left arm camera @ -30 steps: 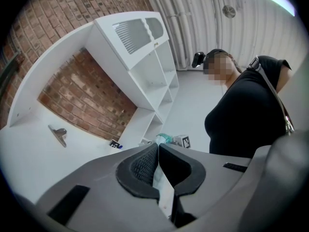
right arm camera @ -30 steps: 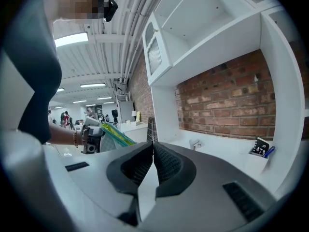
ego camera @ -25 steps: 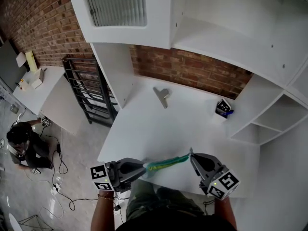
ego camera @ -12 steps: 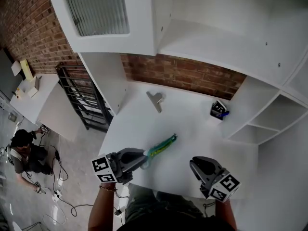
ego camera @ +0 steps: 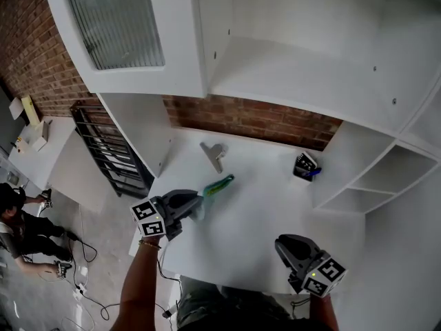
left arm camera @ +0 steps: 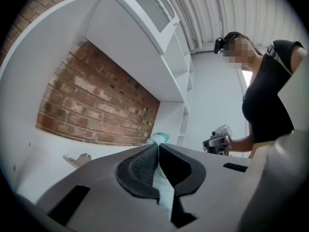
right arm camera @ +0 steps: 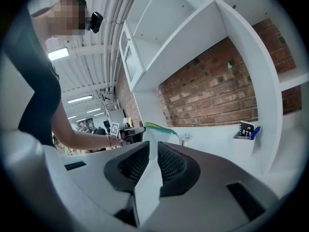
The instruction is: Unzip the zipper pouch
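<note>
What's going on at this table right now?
A person works with two handheld grippers over a white table. The left gripper is shut on one end of the green zipper pouch, holding it out over the table. The right gripper sits apart near the table's front edge, jaws slightly apart and empty.

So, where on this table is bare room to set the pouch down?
The widest bare patch is the middle of the table, bordered by the pouch, the pen holder and the right tongs. It is crowded at back left: the grey metal piece lies near the pouch, held in the left tongs.
</note>
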`<act>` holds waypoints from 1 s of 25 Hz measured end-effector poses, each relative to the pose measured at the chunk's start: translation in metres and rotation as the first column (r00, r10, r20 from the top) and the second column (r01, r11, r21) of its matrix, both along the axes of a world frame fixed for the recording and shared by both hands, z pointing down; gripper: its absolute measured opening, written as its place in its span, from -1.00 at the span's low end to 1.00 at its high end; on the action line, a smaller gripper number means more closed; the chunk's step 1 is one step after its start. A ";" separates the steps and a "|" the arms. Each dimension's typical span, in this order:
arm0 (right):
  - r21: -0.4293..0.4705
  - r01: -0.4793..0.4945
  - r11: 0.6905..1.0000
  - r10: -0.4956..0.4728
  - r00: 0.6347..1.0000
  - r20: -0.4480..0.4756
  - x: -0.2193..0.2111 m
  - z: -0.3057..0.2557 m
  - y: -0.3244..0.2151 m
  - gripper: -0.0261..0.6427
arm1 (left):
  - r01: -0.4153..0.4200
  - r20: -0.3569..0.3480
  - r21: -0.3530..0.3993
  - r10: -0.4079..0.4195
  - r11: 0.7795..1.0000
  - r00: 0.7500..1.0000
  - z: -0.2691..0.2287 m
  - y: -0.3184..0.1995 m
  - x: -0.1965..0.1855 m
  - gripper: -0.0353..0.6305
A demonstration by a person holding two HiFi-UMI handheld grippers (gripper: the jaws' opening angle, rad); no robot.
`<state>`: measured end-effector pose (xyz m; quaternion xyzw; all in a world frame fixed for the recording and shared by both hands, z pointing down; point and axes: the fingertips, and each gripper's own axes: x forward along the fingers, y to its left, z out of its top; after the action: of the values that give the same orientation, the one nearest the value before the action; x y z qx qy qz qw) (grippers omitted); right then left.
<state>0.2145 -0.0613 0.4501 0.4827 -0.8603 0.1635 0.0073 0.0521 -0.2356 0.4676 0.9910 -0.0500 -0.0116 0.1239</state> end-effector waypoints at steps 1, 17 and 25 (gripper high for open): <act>-0.003 -0.005 1.000 0.005 1.000 0.001 0.003 0.001 0.000 -0.76 | 0.008 0.011 0.013 -0.008 1.000 1.000 0.001 -0.011 0.001 -0.87; -0.032 -0.033 0.999 0.032 0.999 -0.029 0.008 0.007 -0.004 -0.77 | 0.037 0.101 -0.122 -0.024 0.992 0.995 0.071 -0.068 0.010 -0.87; -0.032 -0.021 0.999 0.020 0.999 -0.030 -0.005 0.008 0.001 -0.77 | -0.018 0.158 -0.172 0.045 0.985 0.986 0.099 -0.034 0.017 -0.87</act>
<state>0.2090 -0.0598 0.4578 0.4937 -0.8524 0.1702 0.0260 0.0693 -0.2699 0.5671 0.9752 -0.0449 0.0749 0.2035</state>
